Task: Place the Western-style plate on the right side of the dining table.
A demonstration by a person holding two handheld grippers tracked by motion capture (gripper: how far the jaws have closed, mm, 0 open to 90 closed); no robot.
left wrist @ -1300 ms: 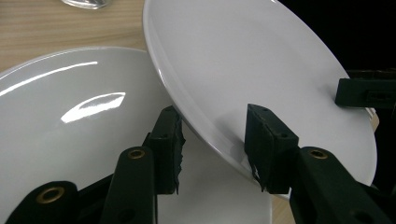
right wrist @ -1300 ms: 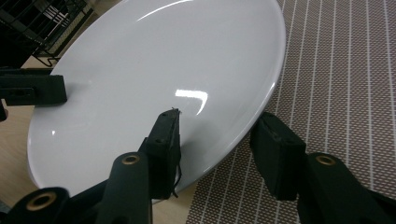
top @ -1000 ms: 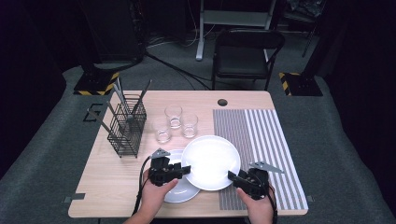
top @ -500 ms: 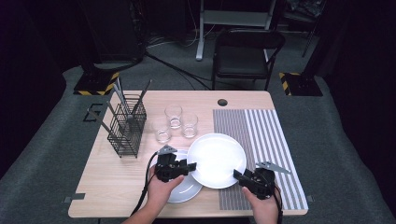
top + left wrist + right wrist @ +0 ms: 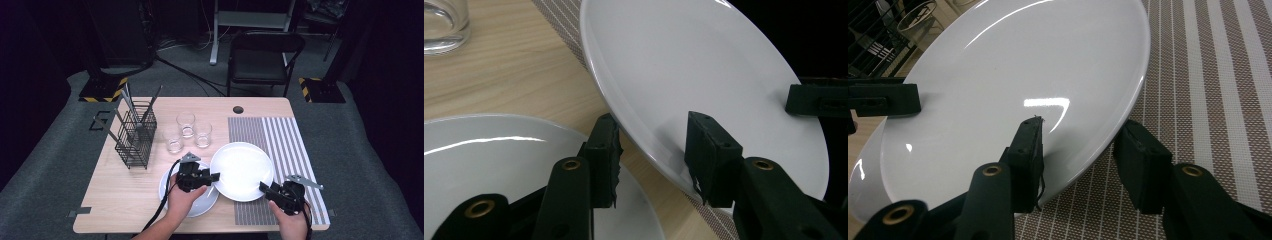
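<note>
Large white plate [image 5: 241, 170] is sitting tilted between both tools, overlapping a smaller plate [image 5: 172, 187] and striped mat [image 5: 280, 142] on the tabletop [image 5: 125, 195]. Left tool [image 5: 216, 176] and right tool [image 5: 262, 187] are each straddling opposite rim edges, jaws parted and not clamping.

No words, labels, brands or numbers can be read anywhere around my hands. The only markings are yellow-and-black hazard stripes on the two floor stands [image 5: 102, 90] behind the table, and plain stripes on the placemat [image 5: 280, 135].
</note>
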